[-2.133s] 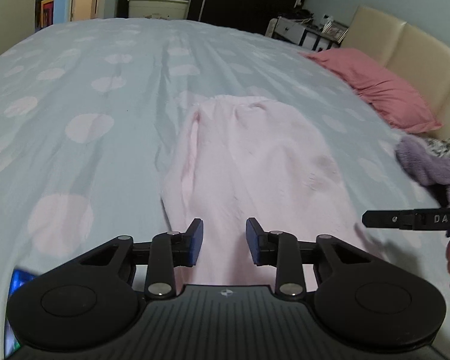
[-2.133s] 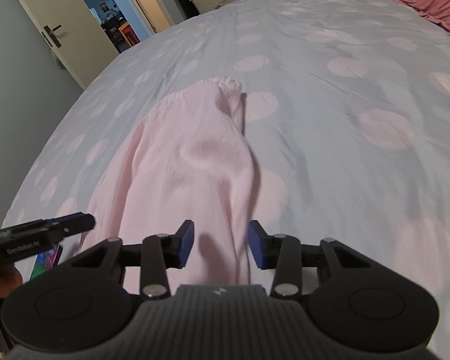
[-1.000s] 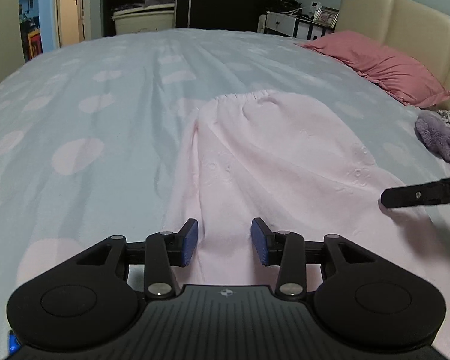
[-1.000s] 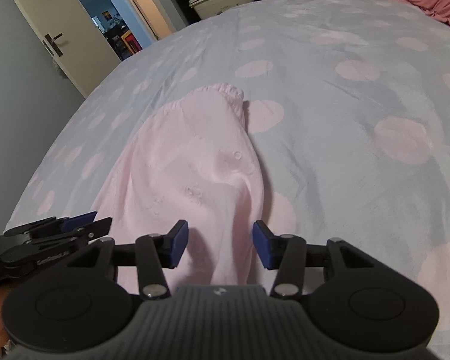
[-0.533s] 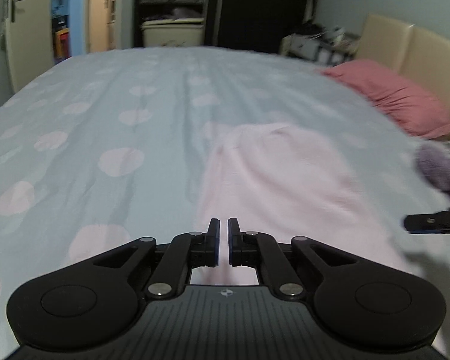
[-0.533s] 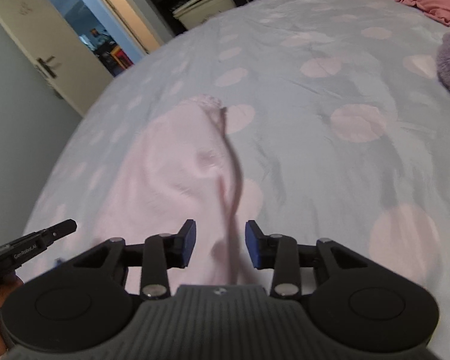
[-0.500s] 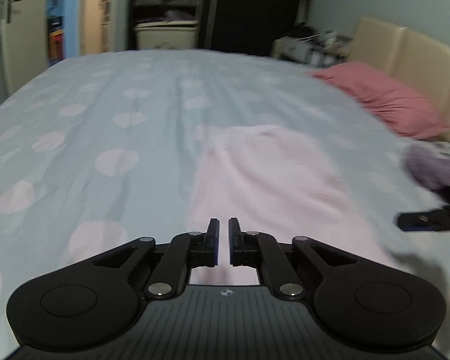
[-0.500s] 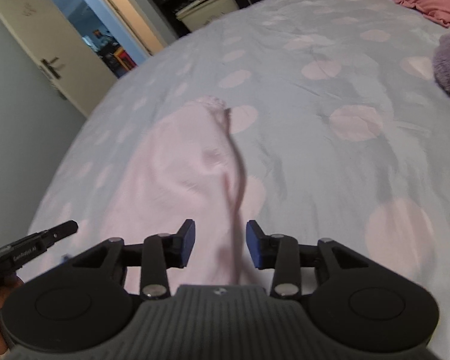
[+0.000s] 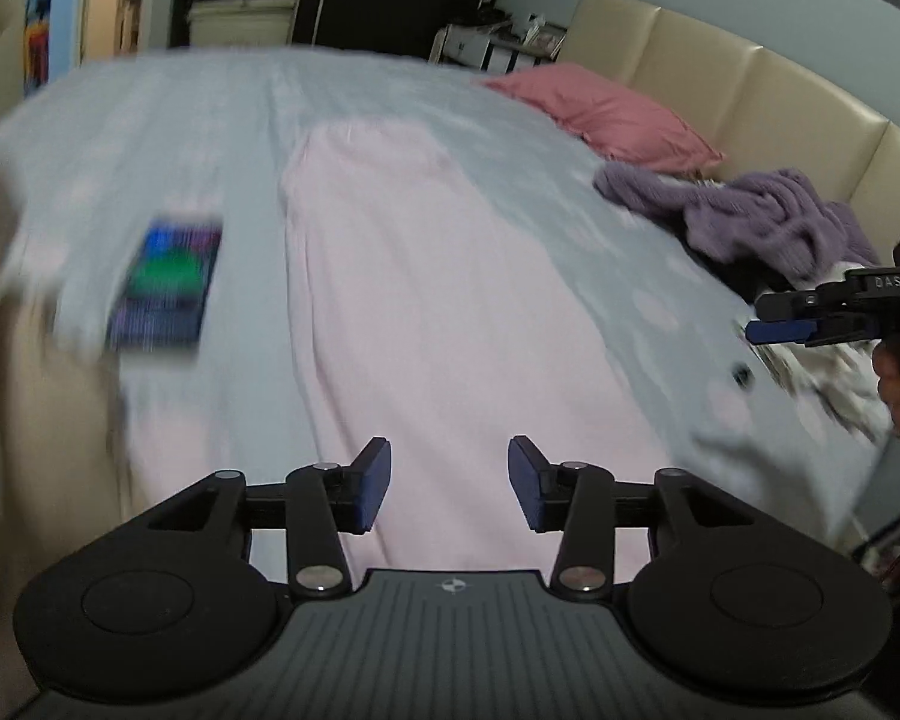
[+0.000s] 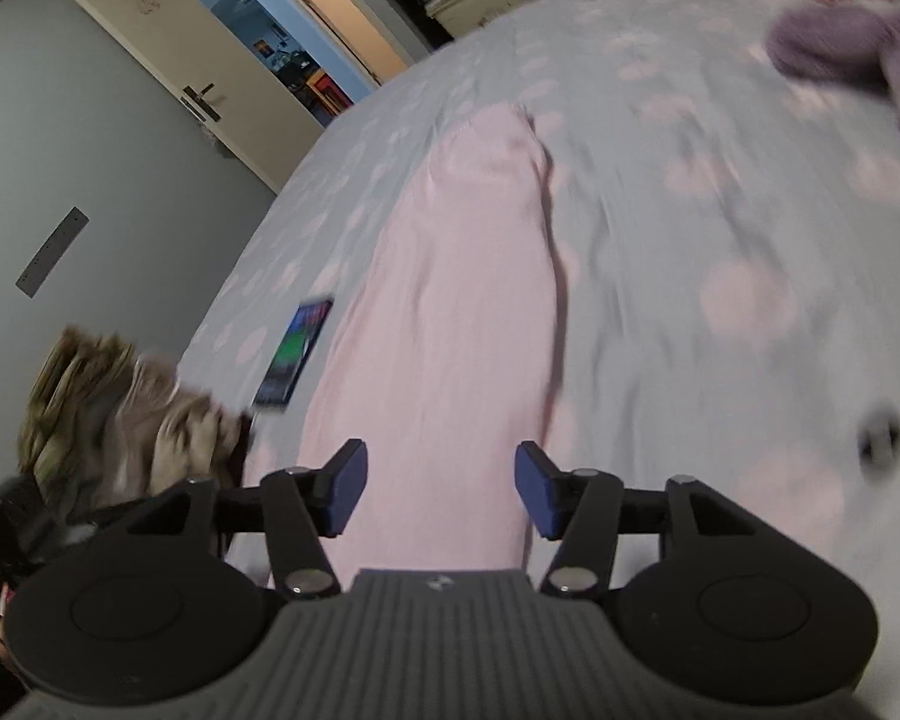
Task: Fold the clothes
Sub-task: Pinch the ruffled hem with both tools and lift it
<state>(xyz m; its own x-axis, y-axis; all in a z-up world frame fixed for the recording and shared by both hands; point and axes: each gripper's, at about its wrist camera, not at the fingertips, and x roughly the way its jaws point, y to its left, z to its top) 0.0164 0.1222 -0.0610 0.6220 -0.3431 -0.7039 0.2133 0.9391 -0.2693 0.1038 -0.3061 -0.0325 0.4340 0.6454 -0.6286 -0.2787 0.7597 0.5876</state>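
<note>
A long pale pink garment (image 9: 426,276) lies stretched lengthwise on the spotted grey-blue bed sheet (image 9: 168,138). My left gripper (image 9: 450,483) hovers over its near end. Its jaws are opening, with nothing pressed between the blue pads; only the cloth lying on the bed shows in the gap. In the right wrist view the same pink garment (image 10: 462,300) runs away from my right gripper (image 10: 441,492), whose jaws are also opening and grip nothing. The right gripper (image 9: 768,318) also shows at the right edge of the left wrist view, held by a hand.
A lit phone (image 9: 165,282) lies on the sheet left of the garment. A purple knit pile (image 9: 750,216) and a pink pillow (image 9: 606,114) sit by the cream headboard (image 9: 750,90). A brownish clothes heap (image 10: 108,408) lies at the bed's near left. A small dark object (image 10: 879,432) rests on the sheet at right.
Both grippers have drawn back along the bed and risen, so the garment looks longer. The left jaws, nearly shut half a second ago, now stand apart. The right jaws have widened too.
</note>
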